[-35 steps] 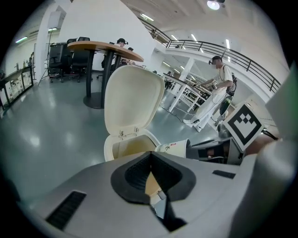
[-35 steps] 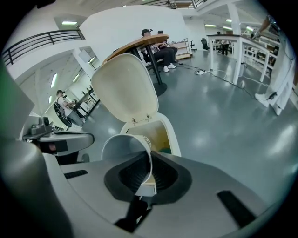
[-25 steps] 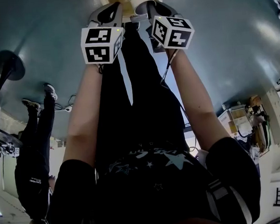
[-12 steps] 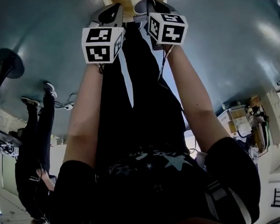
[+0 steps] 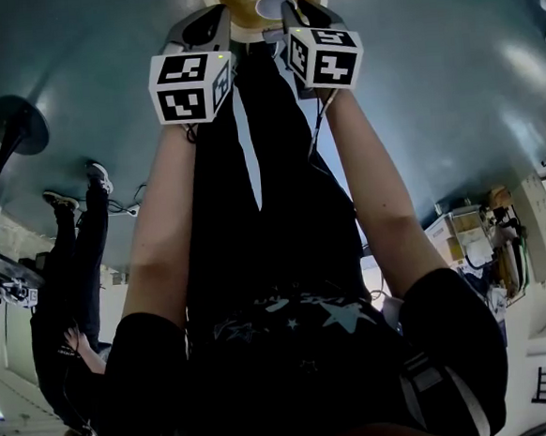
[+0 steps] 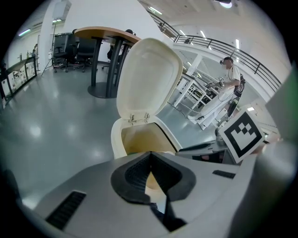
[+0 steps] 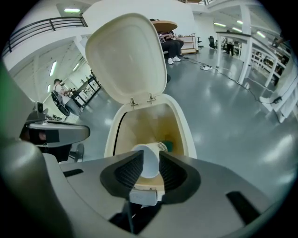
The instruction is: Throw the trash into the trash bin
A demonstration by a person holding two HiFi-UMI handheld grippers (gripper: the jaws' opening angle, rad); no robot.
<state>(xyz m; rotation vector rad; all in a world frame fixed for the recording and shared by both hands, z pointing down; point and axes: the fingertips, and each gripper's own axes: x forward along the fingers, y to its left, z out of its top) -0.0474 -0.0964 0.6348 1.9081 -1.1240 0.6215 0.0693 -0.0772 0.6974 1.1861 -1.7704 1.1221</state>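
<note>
Between jaws of right claw (image 7: pixel 150 155): paper cup (image 7: pixel 149 163), long axis running along claw's pointing line, far end aimed down into trash bin (image 7: pixel 187 135). Jaws just opened, now apart, pads not pressing cup; judged loose, mid-release. Straight below and ahead of claw: bin mouth, lid (image 7: pixel 125 56) swung up at far side. Low inside bin: small greenish scrap (image 7: pixel 168 147), kind unclear. Alongside: left claw (image 6: pixel 151 154) closed tip to tip, holding nothing, farther from cup. Next, by judgement: letting cup fall clear of rim.
</note>
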